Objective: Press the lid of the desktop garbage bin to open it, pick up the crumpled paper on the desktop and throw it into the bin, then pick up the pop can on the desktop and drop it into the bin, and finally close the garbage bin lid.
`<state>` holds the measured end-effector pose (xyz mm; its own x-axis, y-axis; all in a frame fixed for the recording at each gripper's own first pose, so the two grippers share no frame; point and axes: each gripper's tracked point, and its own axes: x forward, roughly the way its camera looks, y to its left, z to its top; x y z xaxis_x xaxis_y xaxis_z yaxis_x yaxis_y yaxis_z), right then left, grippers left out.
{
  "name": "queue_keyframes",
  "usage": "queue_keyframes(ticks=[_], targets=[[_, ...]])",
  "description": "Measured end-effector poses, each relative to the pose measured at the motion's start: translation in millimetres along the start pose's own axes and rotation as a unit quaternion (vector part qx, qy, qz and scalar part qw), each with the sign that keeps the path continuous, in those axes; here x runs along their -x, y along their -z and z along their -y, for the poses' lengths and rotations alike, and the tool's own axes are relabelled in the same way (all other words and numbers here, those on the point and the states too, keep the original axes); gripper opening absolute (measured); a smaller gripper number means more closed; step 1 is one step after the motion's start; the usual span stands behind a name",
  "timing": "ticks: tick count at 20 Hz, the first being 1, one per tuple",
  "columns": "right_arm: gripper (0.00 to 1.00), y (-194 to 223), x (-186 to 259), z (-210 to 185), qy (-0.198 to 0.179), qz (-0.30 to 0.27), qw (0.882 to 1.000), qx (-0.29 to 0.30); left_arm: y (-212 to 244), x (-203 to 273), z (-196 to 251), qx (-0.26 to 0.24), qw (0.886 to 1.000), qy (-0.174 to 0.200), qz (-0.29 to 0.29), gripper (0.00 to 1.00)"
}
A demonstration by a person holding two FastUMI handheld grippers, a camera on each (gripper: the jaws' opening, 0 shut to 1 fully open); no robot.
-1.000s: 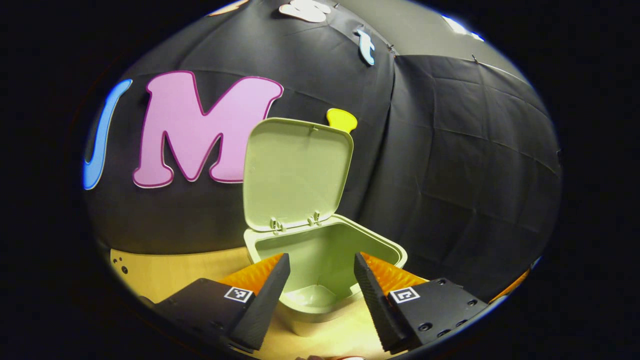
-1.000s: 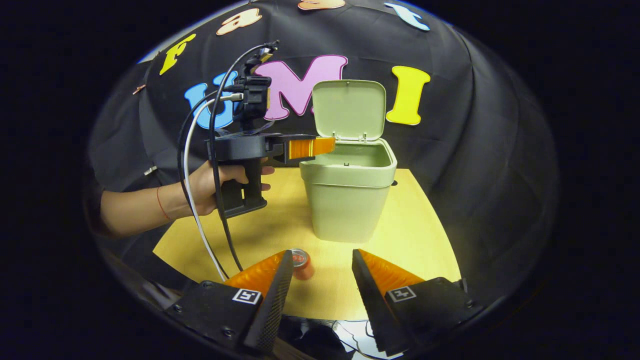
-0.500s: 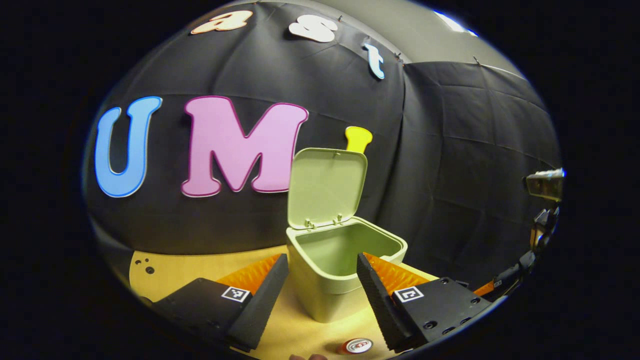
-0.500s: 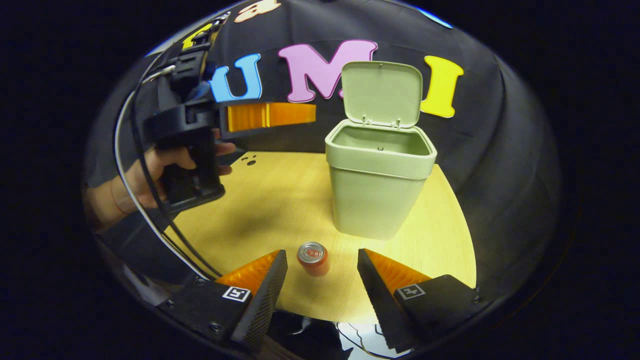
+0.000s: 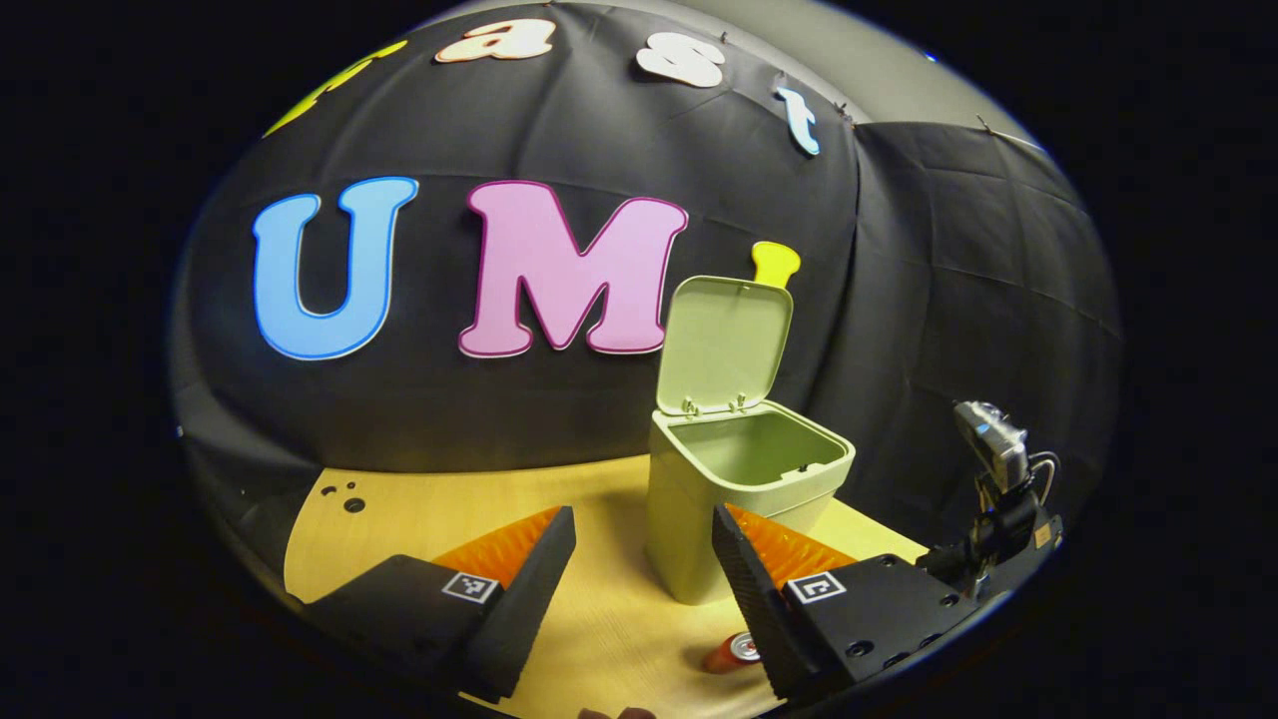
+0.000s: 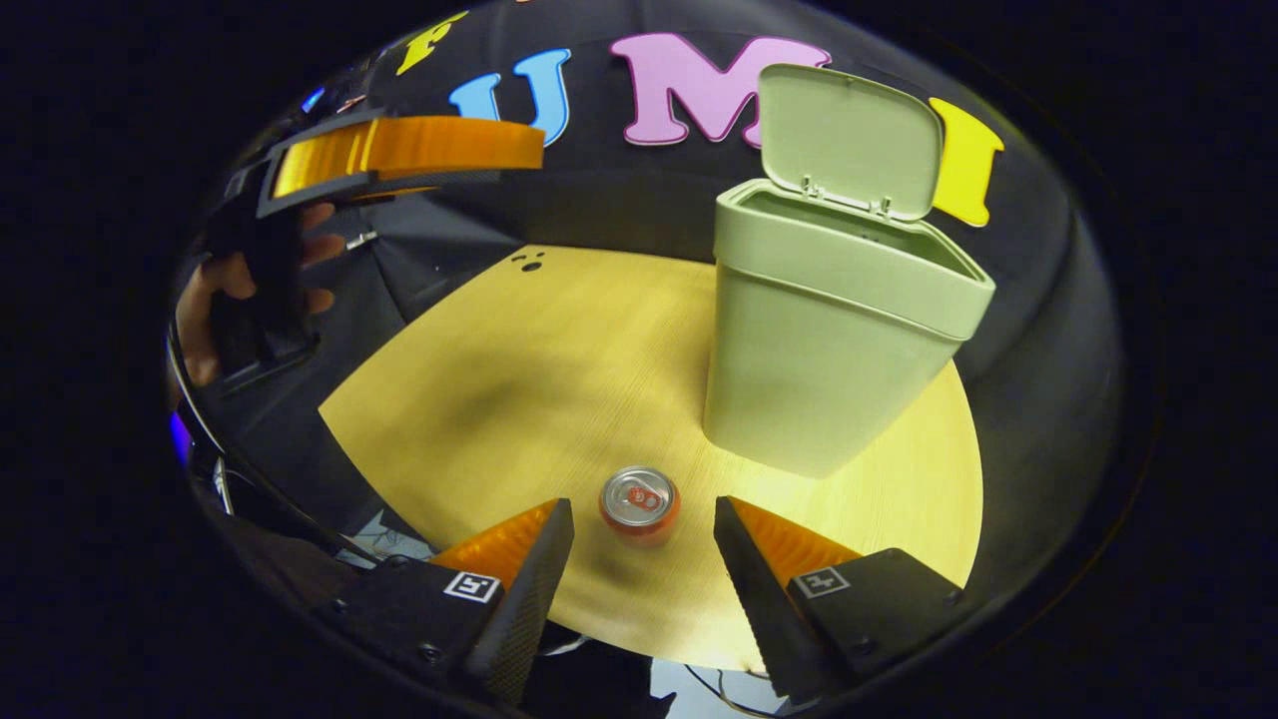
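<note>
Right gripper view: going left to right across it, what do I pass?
Hand holding the left gripper → small holes in the tabletop → pop can, standing between the right gripper's open fingers → green garbage bin with its lid up.

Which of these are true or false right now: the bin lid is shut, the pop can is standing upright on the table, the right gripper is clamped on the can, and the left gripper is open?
1. The bin lid is shut. False: the lid stands open above the garbage bin.
2. The pop can stands upright on the table. True: the pop can stands top up on the table.
3. The right gripper is clamped on the can. False: the right gripper is open, with the can just ahead of its fingertips, untouched.
4. The left gripper is open. True: the left gripper holds nothing.
</note>
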<state>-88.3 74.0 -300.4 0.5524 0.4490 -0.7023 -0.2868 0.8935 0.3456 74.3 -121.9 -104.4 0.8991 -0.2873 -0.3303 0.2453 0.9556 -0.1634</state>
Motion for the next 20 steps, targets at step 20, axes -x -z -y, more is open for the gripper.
queue_keyframes(ticks=[20], targets=[[0.90, 39.9, -82.4, -6.5, -0.050, -0.094, 0.993, 0.052, 44.3, 47.9, -75.1, 0.045, 0.993, -0.103, -0.035, 0.90]])
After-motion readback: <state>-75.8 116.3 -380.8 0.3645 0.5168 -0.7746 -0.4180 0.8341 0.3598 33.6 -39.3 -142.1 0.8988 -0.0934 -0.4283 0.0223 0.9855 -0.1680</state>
